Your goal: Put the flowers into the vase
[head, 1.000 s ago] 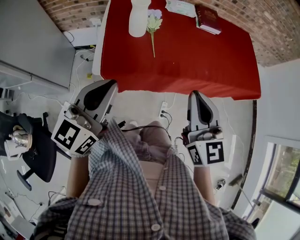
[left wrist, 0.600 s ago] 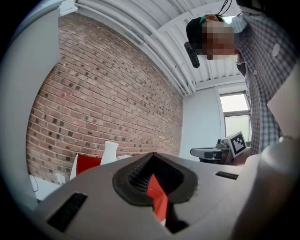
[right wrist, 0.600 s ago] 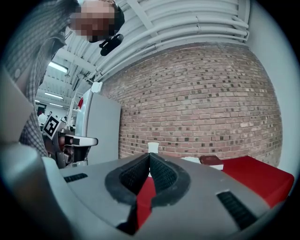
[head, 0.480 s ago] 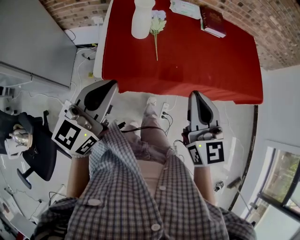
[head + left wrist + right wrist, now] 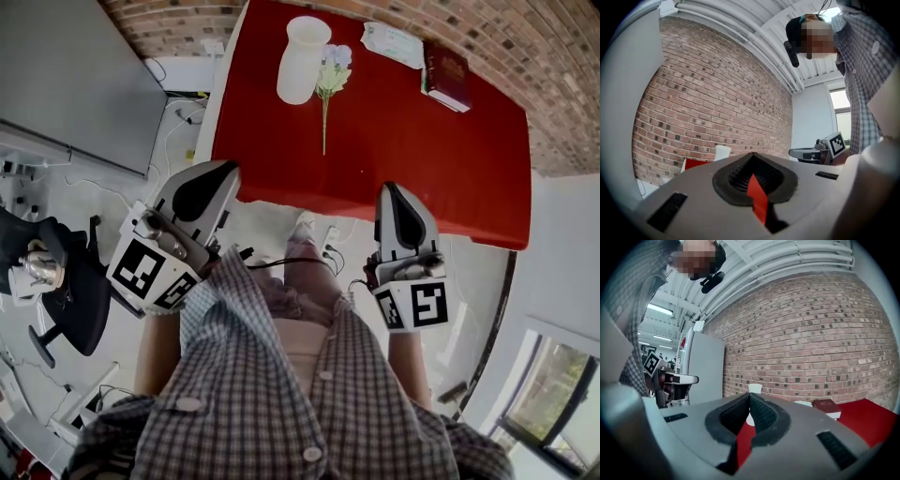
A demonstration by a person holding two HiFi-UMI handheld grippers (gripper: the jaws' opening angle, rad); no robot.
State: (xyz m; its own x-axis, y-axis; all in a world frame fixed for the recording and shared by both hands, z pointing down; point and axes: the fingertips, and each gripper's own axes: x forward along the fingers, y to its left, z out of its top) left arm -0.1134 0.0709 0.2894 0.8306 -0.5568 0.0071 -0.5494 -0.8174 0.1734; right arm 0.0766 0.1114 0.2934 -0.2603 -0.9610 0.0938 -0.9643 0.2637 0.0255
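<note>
Currently, head view: flowers (image 5: 327,86) are lying on the red table (image 5: 422,150) just beside the vase (image 5: 302,61), not yet in it. The left gripper (image 5: 221,168) and right gripper (image 5: 391,188) are hovering well short of the vase.
Left gripper view: jaws are pressing together, empty, pointing level.
Right gripper view: jaws are pressing together on nothing, aiming level at the vase.

Upright white vase (image 5: 302,60) on red table (image 5: 403,150), pale flowers (image 5: 330,80) flat just beside it
</note>
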